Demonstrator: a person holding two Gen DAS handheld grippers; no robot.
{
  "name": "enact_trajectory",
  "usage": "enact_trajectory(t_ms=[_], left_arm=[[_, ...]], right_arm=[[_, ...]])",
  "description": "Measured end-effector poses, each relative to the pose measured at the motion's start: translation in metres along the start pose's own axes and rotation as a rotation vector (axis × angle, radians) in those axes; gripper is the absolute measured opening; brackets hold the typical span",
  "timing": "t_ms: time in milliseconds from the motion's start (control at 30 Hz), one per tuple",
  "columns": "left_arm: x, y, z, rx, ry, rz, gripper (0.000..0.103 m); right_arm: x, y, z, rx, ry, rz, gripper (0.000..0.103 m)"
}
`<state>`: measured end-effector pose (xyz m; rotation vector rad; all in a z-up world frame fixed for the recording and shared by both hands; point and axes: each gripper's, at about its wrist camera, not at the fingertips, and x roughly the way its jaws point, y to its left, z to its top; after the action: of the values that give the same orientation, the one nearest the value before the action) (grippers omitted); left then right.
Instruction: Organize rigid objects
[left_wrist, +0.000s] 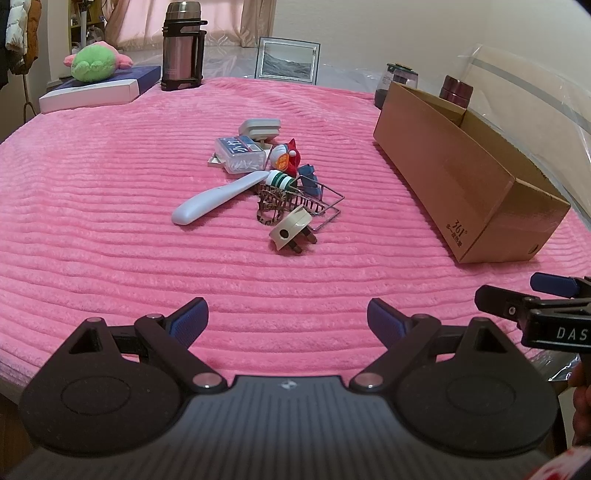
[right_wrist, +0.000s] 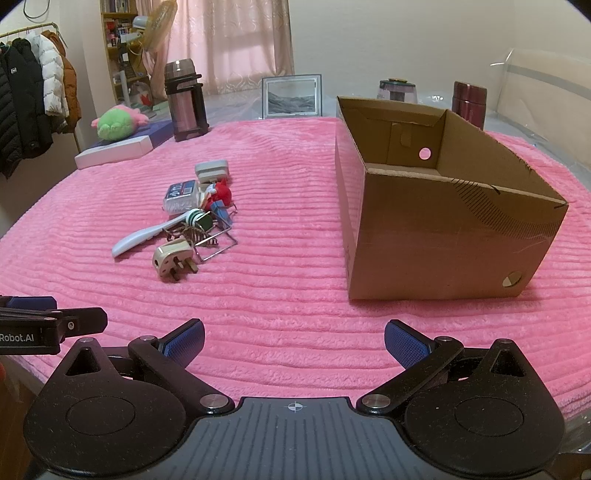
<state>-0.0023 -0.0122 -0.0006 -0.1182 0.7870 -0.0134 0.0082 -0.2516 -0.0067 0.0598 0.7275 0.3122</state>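
Observation:
A small heap of rigid objects lies mid-table on the pink cloth: a white plug adapter (left_wrist: 290, 230) (right_wrist: 173, 260), a long white handle (left_wrist: 221, 197) (right_wrist: 142, 234), a wire rack (left_wrist: 317, 201) (right_wrist: 216, 240), a clear box (left_wrist: 242, 153) (right_wrist: 181, 195), a red figurine (left_wrist: 286, 157) (right_wrist: 221, 192) and a green-striped cap (left_wrist: 282, 180) (right_wrist: 199, 218). An open cardboard box (left_wrist: 461, 177) (right_wrist: 436, 206) stands to the right, with no object visible inside. My left gripper (left_wrist: 287, 323) hovers open near the front edge, well short of the heap. My right gripper (right_wrist: 293, 341) is open too, nothing between its fingers.
A steel thermos (left_wrist: 183, 46) (right_wrist: 184, 99), a picture frame (left_wrist: 288, 61) (right_wrist: 291, 96), a plush toy on a flat white box (left_wrist: 98, 64) (right_wrist: 116, 125), and two jars (right_wrist: 469, 101) stand at the back. Coats hang at far left (right_wrist: 33, 110).

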Motion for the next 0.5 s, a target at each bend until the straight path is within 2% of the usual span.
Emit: enact_trajectory(t_ms=[500], left_arm=[[0.001,-0.0016,-0.0009,-0.003,0.002,-0.002,0.091]], right_arm=[[0.0003,0.0007,0.0003,-0.001,0.0,0.0,0.101]])
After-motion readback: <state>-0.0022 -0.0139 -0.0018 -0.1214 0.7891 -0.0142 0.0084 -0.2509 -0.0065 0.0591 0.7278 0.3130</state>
